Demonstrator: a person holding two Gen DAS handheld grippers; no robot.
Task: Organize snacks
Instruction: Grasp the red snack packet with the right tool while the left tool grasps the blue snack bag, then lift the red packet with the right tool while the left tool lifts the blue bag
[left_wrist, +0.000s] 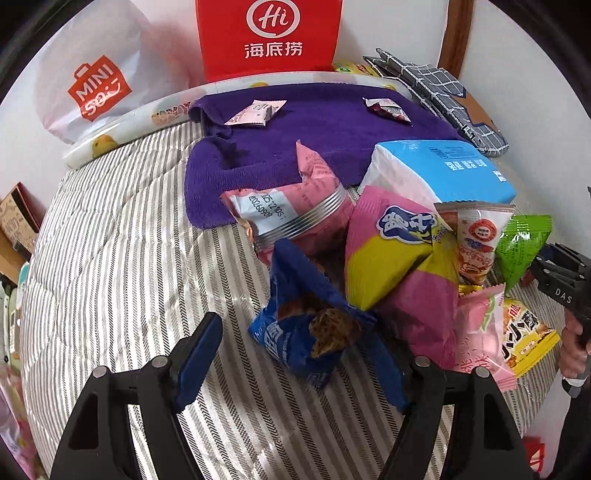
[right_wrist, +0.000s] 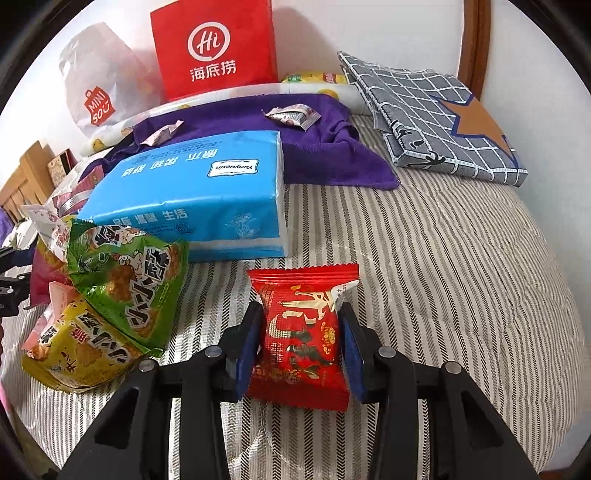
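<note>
Work surface is a bed with a grey-and-white striped quilted cover (right_wrist: 443, 258). A plain white wall (right_wrist: 388, 29) stands behind it. A curved brown wooden frame (right_wrist: 476, 40) rises against the wall at the far right. Wooden furniture (right_wrist: 22, 177) stands beyond the bed's left edge. Lighting is even and diffuse, with soft shadows.

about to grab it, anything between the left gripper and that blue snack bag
Nothing visible does. The blue snack bag already lies between the open fingers of the left gripper, with only striped bedding around it.
</note>
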